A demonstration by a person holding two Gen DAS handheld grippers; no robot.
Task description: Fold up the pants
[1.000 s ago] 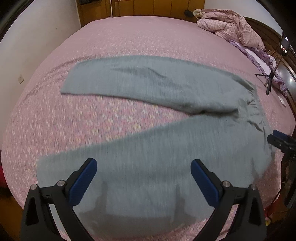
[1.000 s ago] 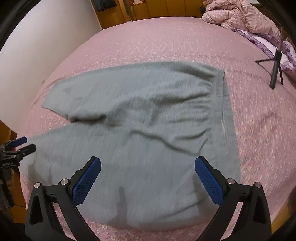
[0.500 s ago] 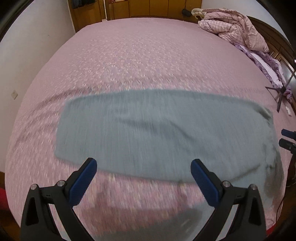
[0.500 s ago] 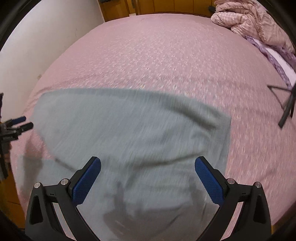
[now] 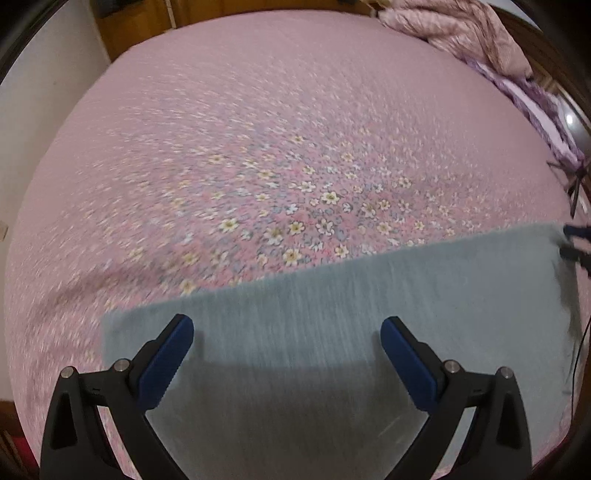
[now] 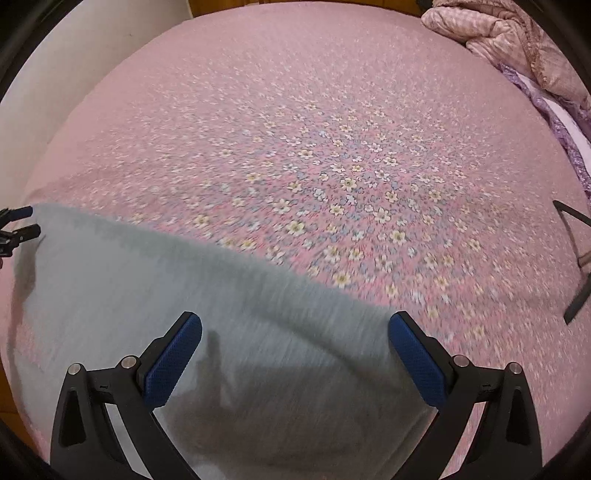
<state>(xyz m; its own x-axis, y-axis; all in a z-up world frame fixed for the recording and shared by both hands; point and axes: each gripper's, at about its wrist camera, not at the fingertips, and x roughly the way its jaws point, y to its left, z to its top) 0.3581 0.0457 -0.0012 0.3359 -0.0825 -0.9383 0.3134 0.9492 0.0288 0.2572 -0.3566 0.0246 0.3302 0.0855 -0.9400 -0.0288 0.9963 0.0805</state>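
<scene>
Left wrist view
Left gripper [image 5: 287, 326]: I see my jaws spread wide, blue pads apart, nothing between them.
Pants: the grey-green knit fabric pants [image 5: 332, 314] lie flat on the pink flowered bedspread [image 5: 277, 147], in the near part of the bed below my fingers, a long straight edge running up toward the right.
Right gripper [image 5: 576, 242]: only its tips show at the right rim, just beside the far corner of the cloth; blurred.
Background: a crumpled pink quilt [image 5: 454, 33] at the far right corner of the bed.

Right wrist view
Right gripper [image 6: 295, 326]: jaws released, wide, empty.
Pants [image 6: 166, 295]: spread across the near left of the bedspread [image 6: 332, 110], under my fingers.
Left gripper [image 6: 20, 221]: tips at the left rim, at the cloth's far corner.
Sharpness: the cloth edge is smeared; I cannot tell its folds.
Other: a black tripod leg [image 6: 576, 295] at the right.
</scene>
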